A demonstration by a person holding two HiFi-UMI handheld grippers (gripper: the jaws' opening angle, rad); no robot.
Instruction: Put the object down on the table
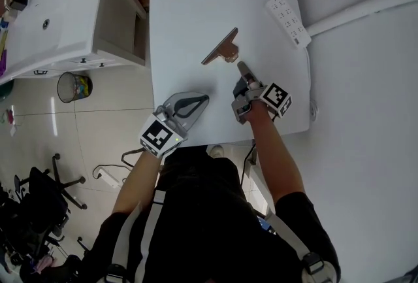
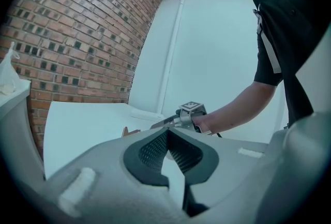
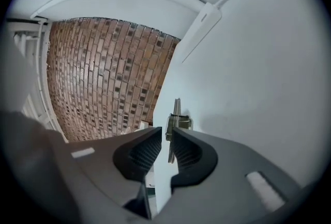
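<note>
Clip [image 1: 221,48] rests on the white counter [image 1: 196,0], about midway between its edges and free of both grippers, so it already lies as the task wants. Right gripper [image 1: 241,67] sits just beside it, fingers slightly apart and empty. Left gripper [image 1: 206,98] is near the front edge, fingers together on nothing.

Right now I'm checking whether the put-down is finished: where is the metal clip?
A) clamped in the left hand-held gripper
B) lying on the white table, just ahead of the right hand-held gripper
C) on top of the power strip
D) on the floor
B: the metal clip lies on the white table, just beyond the right hand-held gripper, whose jaws stand slightly apart with nothing between them.
</note>
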